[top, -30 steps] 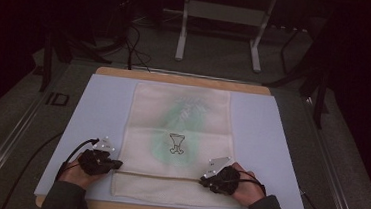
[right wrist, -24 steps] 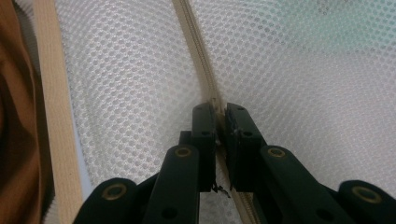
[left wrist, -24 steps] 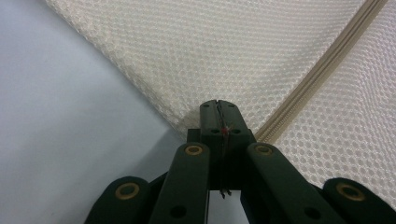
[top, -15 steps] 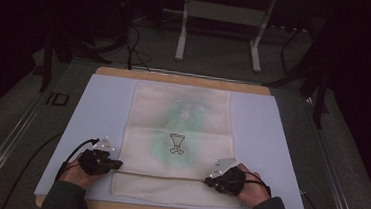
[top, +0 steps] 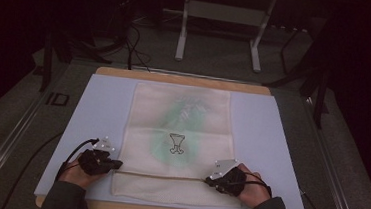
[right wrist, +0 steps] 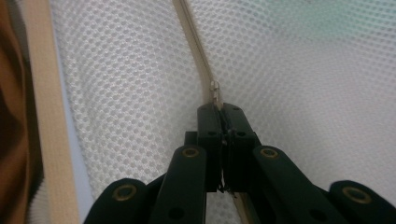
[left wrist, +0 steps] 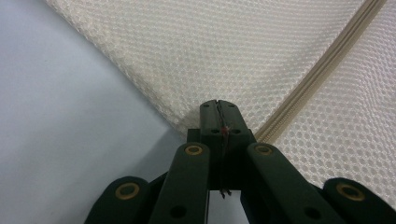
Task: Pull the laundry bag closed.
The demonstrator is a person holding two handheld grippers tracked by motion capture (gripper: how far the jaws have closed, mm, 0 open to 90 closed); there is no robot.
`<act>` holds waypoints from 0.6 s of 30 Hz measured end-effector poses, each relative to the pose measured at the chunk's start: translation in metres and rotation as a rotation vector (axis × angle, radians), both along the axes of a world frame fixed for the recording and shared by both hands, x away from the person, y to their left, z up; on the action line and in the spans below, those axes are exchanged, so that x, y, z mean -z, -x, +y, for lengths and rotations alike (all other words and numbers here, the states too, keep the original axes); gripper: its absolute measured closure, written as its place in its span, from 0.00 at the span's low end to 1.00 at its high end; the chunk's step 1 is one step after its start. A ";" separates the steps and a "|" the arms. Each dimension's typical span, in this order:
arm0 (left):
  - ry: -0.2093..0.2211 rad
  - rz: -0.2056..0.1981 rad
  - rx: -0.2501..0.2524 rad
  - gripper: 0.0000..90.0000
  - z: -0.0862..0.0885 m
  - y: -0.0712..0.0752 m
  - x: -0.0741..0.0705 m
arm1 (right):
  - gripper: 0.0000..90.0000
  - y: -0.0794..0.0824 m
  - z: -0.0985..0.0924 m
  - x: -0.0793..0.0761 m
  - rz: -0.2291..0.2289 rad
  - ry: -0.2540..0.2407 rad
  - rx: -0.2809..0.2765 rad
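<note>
A cream mesh bag (top: 180,119) with a green blur and a small dark printed figure lies flat on a pale blue mat (top: 98,107). A zipper (top: 163,175) runs across it near the front. My left gripper (top: 118,164) is shut on the bag's left edge, and in the left gripper view the jaws (left wrist: 218,105) pinch the mesh beside the zipper (left wrist: 322,70). My right gripper (top: 207,179) sits at the zipper's right end. In the right gripper view its jaws (right wrist: 222,109) are shut on the metal zipper pull (right wrist: 215,88).
The mat lies on a wooden table (top: 175,77), whose front edge (right wrist: 42,116) passes close to my right gripper. Beyond the table, the dark floor holds a metal stand (top: 219,32) and cables (top: 128,45). Bare mat flanks the bag on both sides.
My right gripper has edged slightly to the right along the zipper line. The left gripper and the bag have stayed put.
</note>
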State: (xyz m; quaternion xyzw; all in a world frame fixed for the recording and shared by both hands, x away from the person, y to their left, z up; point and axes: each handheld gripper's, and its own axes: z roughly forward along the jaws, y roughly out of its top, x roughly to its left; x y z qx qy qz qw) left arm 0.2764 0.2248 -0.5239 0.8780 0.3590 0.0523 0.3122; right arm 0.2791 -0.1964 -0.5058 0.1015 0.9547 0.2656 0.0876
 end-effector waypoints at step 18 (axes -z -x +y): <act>0.002 0.001 -0.001 1.00 0.000 0.000 0.000 | 0.98 -0.002 -0.017 -0.002 0.010 0.011 0.012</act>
